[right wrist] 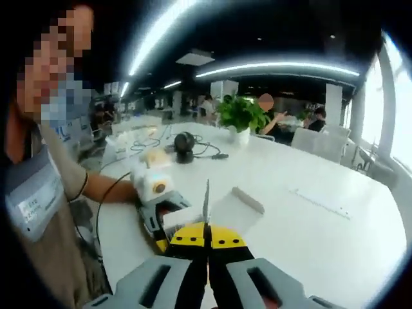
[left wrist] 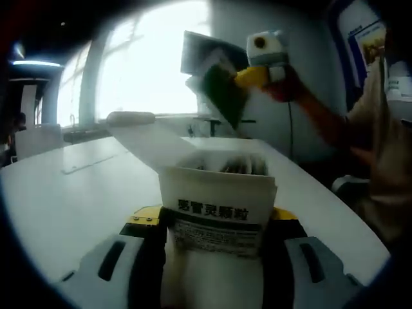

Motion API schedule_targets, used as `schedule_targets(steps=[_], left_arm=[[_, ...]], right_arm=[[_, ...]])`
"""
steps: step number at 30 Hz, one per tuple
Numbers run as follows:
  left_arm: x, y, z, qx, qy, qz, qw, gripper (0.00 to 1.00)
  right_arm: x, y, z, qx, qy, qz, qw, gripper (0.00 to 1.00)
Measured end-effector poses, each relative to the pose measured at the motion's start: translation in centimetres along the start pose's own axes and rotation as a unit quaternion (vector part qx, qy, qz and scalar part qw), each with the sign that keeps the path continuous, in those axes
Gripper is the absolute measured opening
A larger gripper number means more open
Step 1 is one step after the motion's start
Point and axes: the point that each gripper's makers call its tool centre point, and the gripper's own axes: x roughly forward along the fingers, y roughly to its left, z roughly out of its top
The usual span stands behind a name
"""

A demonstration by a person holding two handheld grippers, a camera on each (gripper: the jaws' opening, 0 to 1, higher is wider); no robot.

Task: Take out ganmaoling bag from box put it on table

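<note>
A white ganmaoling box (left wrist: 215, 215) with black Chinese lettering stands upright above the white table (left wrist: 64, 206), and my left gripper (left wrist: 215, 222) is shut on its sides. Its lid flap (left wrist: 145, 138) is folded back, and several bags show in the mouth. Up and to the right, my right gripper (left wrist: 248, 77) is shut on a dark green ganmaoling bag (left wrist: 222, 90), held in the air clear of the box. In the right gripper view the bag (right wrist: 206, 203) appears edge-on, pinched in my right gripper (right wrist: 207, 235), with the box (right wrist: 175, 219) and left gripper (right wrist: 161, 209) just beyond.
A person's arm (right wrist: 103, 187) and torso are on the left. A potted plant (right wrist: 241, 112) and black headphones (right wrist: 185, 145) with a cable lie on the far side of the table (right wrist: 309, 225). A thin grey strip (right wrist: 318, 201) rests to the right. Chairs and windows ring the room.
</note>
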Motion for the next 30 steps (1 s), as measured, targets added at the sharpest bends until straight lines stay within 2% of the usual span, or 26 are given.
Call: schedule_targets(steps=[2,5,9,12,13,15,17,19,21,24,26,27,29,30], left_arm=[[0.0,0.0,0.0,0.0,0.0,0.0,1.0,0.5],[0.0,0.0,0.0,0.003,0.001,0.001,1.0,0.5],[0.0,0.0,-0.1,0.004,0.002,0.001,1.0,0.5],[0.0,0.0,0.0,0.004,0.002,0.002,1.0,0.5],[0.0,0.0,0.0,0.004,0.002,0.002,1.0,0.5],[0.0,0.0,0.0,0.004,0.002,0.001,1.0,0.5],[0.0,0.0,0.0,0.003,0.002,0.001,1.0,0.5],[0.0,0.0,-0.1,0.003,0.002,0.001,1.0,0.5],[0.0,0.0,-0.1,0.003,0.003,0.002,1.0,0.5],[0.0,-0.1,-0.1,0.003,0.003,0.002,1.0,0.5],[0.0,-0.1,0.0,0.003,0.003,0.001,1.0,0.5],[0.1,-0.1,0.0,0.002,0.003,0.001,1.0,0.5],[0.1,-0.1,-0.1,0.002,0.003,0.001,1.0,0.5],[0.1,-0.1,-0.1,0.002,0.003,0.001,1.0,0.5]], right_arm=[[-0.6,-0.7,-0.1,0.029,-0.011,-0.012,0.9995,0.0],[-1.5,-2.1,-0.7,0.095,-0.027,-0.027,0.9948,0.0],[-1.8,-4.7,-3.1,0.164,-0.03,-0.053,0.9846,0.0],[-1.6,-6.0,-4.8,0.221,-0.029,-0.058,0.9732,0.0],[-1.4,-6.8,-5.5,0.25,-0.033,-0.068,0.9653,0.0],[-0.8,-7.4,-6.9,0.27,-0.02,-0.072,0.9599,0.0],[0.1,-7.6,-8.2,0.302,-0.005,-0.069,0.9508,0.0],[0.8,-7.7,-8.9,0.322,-0.002,-0.061,0.9448,0.0],[1.5,-7.9,-9.4,0.33,0.002,-0.058,0.9421,0.0],[2.3,-8.2,-10.4,0.367,0.012,-0.06,0.9283,0.0],[2.9,-8.5,-11.1,0.376,0.021,-0.061,0.9244,0.0],[3.1,-8.7,-11.6,0.386,0.027,-0.068,0.9197,0.0],[3.5,-8.8,-12.5,0.375,0.047,-0.075,0.9227,0.0],[3.6,-9.2,-13.2,0.367,0.06,-0.093,0.9234,0.0]])
